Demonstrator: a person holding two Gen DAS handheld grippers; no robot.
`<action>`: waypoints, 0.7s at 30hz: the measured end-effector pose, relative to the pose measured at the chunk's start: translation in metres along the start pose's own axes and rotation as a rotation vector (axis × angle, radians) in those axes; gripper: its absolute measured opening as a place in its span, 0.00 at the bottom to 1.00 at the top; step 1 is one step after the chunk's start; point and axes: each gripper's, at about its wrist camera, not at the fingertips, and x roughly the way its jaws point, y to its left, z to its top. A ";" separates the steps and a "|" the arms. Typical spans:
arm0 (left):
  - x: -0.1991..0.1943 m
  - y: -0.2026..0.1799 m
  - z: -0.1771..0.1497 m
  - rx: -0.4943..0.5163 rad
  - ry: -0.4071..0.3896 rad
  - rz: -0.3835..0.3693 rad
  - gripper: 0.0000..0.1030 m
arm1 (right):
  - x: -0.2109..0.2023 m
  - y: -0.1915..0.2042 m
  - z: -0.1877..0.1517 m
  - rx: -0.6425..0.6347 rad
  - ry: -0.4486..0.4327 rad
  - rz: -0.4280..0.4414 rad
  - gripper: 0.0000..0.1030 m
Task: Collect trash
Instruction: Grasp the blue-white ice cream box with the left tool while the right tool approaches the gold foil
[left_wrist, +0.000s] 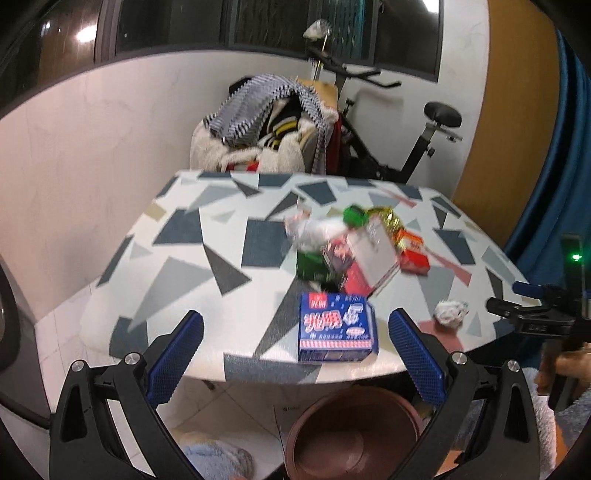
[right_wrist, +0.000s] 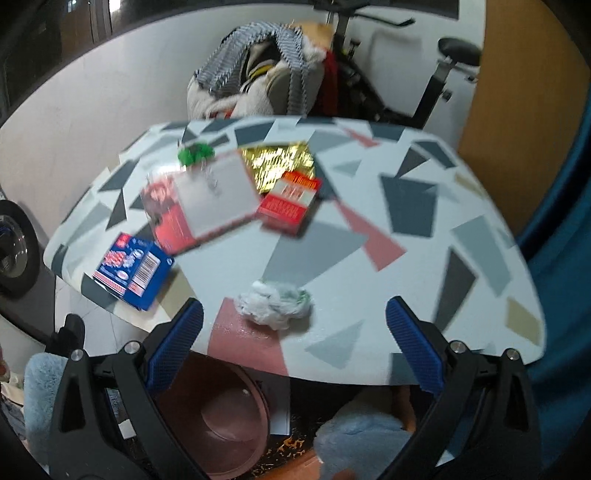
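- Our left gripper (left_wrist: 295, 347) gapes wide, empty, before the blue box (left_wrist: 337, 328) at the table (left_wrist: 177, 266) edge.
- Our right gripper (right_wrist: 294, 345) gapes wide, empty, before the crumpled paper (right_wrist: 275, 303).
- Only the right view shows the gold wrapper (right_wrist: 279, 164) whole.

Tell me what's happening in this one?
A person is clearing trash off a patterned table. Both tongs are open and empty: the left tongs face a blue box at the table's edge, the right tongs face a crumpled tissue. A brown bin waits on the floor below.
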 end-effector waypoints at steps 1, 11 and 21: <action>0.004 0.003 -0.002 -0.007 0.014 0.009 0.95 | 0.010 0.001 0.000 0.008 0.014 0.006 0.94; 0.028 0.025 -0.013 -0.106 0.071 0.006 0.95 | 0.052 0.001 -0.001 0.092 0.084 0.052 0.86; 0.087 -0.002 -0.014 -0.087 0.206 -0.129 0.95 | 0.045 -0.003 0.006 0.092 0.054 0.064 0.88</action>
